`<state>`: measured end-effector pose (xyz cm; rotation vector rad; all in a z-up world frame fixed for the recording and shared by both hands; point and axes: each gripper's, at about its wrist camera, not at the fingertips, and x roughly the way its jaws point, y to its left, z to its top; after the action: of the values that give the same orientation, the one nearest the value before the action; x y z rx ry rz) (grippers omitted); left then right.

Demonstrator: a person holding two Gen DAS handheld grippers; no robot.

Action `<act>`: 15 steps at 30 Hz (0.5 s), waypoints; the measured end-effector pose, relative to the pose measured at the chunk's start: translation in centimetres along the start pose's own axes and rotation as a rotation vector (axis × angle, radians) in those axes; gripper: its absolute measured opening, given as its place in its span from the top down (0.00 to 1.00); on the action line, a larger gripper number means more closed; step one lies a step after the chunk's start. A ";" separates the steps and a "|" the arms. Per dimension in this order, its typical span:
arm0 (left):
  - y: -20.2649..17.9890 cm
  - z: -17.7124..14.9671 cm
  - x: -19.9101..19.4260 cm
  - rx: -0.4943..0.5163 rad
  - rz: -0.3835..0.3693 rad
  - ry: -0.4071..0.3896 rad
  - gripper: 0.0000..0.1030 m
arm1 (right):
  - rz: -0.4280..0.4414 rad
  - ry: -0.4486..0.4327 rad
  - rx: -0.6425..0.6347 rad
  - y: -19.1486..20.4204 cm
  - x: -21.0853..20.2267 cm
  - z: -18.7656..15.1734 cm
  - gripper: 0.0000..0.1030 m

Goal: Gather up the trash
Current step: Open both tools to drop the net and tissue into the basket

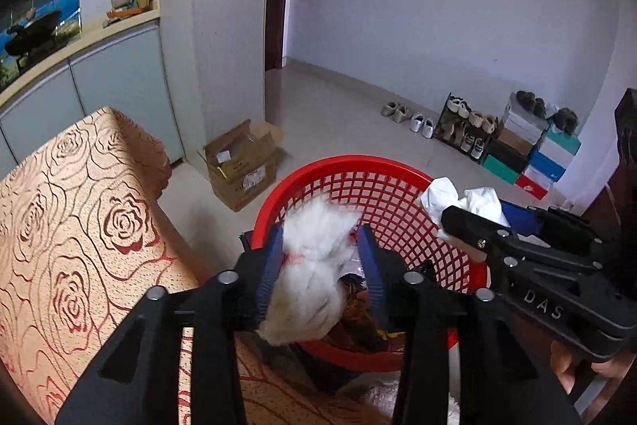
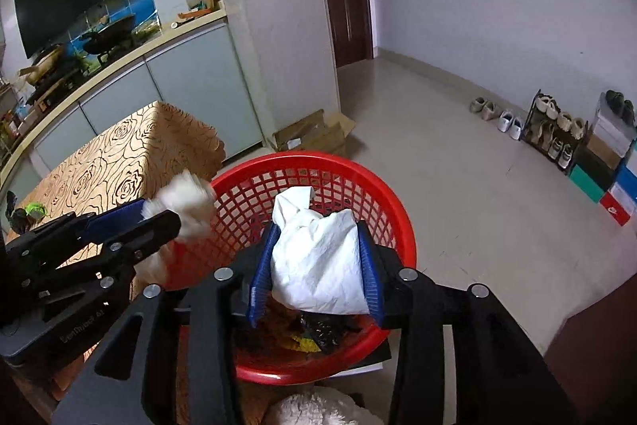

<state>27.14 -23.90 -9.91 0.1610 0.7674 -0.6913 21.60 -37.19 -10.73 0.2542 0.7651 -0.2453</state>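
A red mesh basket (image 1: 350, 162) (image 2: 278, 158) stands at the edge of a table covered in a rose-patterned cloth (image 1: 79, 206). Dark and brown wrappers (image 2: 314, 333) lie in its bottom. My left gripper (image 1: 321, 230) (image 2: 159, 214) hangs over the basket's left side. A blurred white fluffy wad (image 1: 314, 265) sits between its blue pads; it touches the left pad, and a gap shows at the right pad. My right gripper (image 2: 317, 226) (image 1: 477, 210) is over the basket's middle. A crumpled white paper (image 2: 318, 265) fills the space between its pads and touches both.
An open cardboard box (image 1: 239, 162) sits on the floor beyond the basket, by a grey cabinet (image 1: 99, 86). A shoe rack (image 1: 466, 130) and stacked shoe boxes (image 1: 533, 154) line the far wall. Something white and fluffy (image 2: 314, 409) lies just below the basket.
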 end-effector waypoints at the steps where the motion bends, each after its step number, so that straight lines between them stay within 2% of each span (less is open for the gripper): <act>1: 0.0 0.0 -0.1 -0.003 -0.002 -0.003 0.53 | 0.002 -0.002 0.006 -0.1 -0.1 0.0 0.53; 3: 0.1 0.0 -0.4 -0.001 -0.001 -0.011 0.48 | -0.001 -0.013 0.018 -0.3 -0.4 0.1 0.46; 15: 2.1 -0.1 -4.3 -0.041 0.053 -0.083 0.43 | 0.016 -0.053 0.005 0.8 -2.4 0.2 0.46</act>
<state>26.21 -20.09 -7.27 0.1138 0.6950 -0.6278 20.33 -36.22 -8.76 0.2570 0.7100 -0.2383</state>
